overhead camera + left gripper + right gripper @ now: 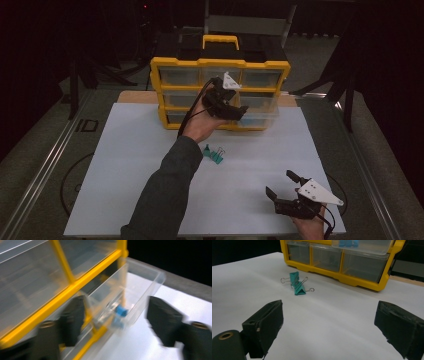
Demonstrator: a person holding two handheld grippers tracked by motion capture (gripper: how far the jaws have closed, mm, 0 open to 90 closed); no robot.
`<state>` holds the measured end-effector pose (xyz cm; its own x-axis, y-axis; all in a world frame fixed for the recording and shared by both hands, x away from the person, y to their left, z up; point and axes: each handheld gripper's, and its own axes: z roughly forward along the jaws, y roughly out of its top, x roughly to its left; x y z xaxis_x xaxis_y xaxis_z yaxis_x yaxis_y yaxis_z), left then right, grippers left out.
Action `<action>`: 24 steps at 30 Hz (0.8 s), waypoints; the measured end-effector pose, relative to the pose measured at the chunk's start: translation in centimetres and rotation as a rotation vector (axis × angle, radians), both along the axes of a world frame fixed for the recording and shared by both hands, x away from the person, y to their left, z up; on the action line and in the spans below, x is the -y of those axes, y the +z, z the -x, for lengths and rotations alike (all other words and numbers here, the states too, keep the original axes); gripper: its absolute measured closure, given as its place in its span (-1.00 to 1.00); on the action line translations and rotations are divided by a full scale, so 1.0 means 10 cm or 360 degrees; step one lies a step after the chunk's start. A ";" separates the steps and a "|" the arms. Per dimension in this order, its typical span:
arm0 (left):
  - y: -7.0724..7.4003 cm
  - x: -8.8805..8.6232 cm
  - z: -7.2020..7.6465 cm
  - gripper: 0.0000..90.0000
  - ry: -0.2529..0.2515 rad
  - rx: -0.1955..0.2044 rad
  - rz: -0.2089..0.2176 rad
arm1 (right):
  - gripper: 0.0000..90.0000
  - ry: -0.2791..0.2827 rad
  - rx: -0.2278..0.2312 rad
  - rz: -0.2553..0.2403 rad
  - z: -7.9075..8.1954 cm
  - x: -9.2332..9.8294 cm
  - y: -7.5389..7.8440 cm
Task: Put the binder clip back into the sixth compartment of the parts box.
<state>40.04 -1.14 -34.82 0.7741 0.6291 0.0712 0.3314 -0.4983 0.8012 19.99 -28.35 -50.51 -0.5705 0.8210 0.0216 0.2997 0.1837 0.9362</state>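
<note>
The left gripper (239,111) hangs open above the pulled-out drawer (140,290), a blue clip (121,312) apparently inside; the right gripper (284,186) rests open. Two green clips (214,154) lie mid-table: light, stiff, springy, best pinched across the folded body.

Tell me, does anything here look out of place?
Yes. One clear drawer of the yellow cabinet stands pulled out with blue clips inside, while two green clips lie loose on the table.
</note>
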 end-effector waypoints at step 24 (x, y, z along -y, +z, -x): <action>-0.92 -0.71 0.40 -0.74 0.0187 -0.0192 -0.0006 | -0.81 -0.0011 0.0001 -0.0002 0.00 0.00 0.00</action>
<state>36.08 5.98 -43.98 0.6981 0.7158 -0.0154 0.4811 -0.4531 0.7505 19.95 -28.37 -50.48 -0.5649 0.8249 0.0220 0.3002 0.1806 0.9366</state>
